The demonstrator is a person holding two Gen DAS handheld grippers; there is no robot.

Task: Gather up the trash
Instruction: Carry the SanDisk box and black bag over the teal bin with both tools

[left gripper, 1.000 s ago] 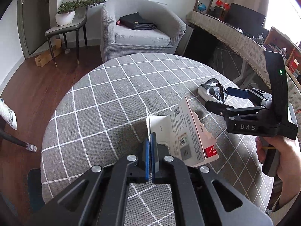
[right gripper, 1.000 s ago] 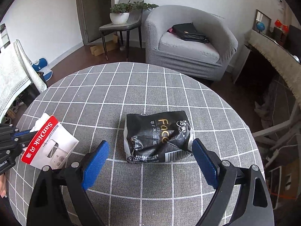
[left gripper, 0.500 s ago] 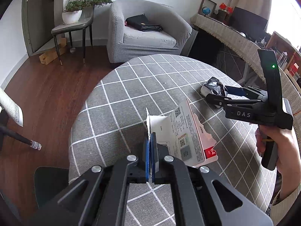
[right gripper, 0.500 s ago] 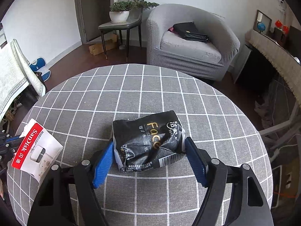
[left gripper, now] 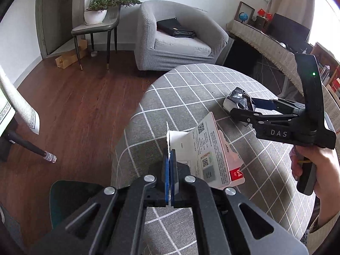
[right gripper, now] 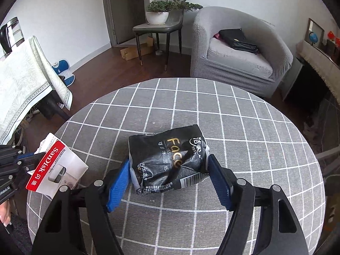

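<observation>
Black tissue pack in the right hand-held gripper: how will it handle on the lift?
The black tissue pack is probably soft: its film is creased and dented where the right hand-held gripper, whose jaws have just been closing, presses its sides. It looks part-empty, so likely light. The glossy wrapper may slip or sag between the pads.

Open grey checked tablecloth lies ahead of my grippers; the far half of the table is bare. Beyond its edge, an armchair and plant-topped chair block passage.
</observation>
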